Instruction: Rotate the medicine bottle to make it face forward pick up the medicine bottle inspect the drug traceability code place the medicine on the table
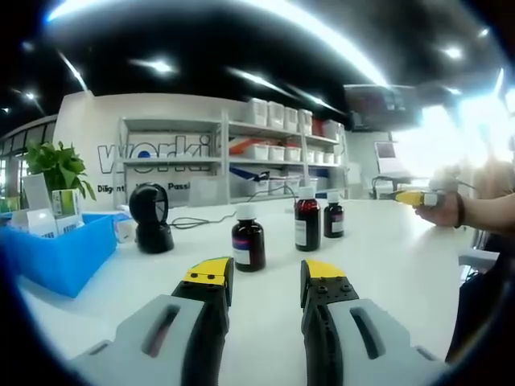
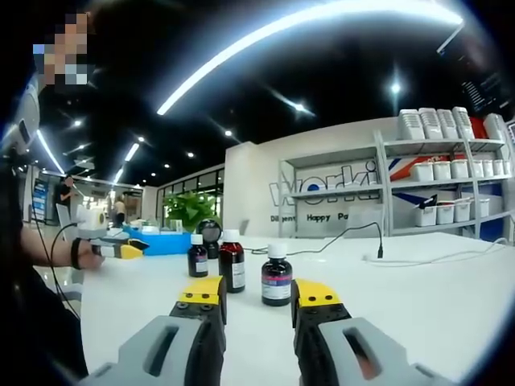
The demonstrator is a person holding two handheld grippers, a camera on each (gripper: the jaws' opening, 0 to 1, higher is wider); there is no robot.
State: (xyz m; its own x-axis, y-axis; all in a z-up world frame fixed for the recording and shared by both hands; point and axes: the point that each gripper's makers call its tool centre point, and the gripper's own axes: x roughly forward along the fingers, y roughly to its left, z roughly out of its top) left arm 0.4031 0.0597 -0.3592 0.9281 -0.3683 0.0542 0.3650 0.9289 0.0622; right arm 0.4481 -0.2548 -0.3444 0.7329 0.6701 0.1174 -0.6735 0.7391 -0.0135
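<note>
Three dark brown medicine bottles with white caps and labels stand upright on the white table [image 1: 386, 265]. In the left gripper view the nearest bottle [image 1: 248, 239] stands just beyond my left gripper [image 1: 267, 273], whose jaws are open and hold nothing. Two more bottles [image 1: 306, 219] [image 1: 334, 215] stand farther back to the right. In the right gripper view the closest bottle [image 2: 276, 276] stands just ahead of my right gripper [image 2: 257, 291], also open and holding nothing. The other two bottles [image 2: 232, 260] [image 2: 198, 256] are to its left.
A black barcode scanner [image 1: 153, 219] stands left of the bottles, its cable trailing across the table. A blue bin [image 1: 56, 249] with boxes sits at the far left, with a plant behind it. Storage shelves [image 1: 265, 153] line the back wall. A person's hand [image 1: 442, 211] holds the right gripper [image 1: 412, 197].
</note>
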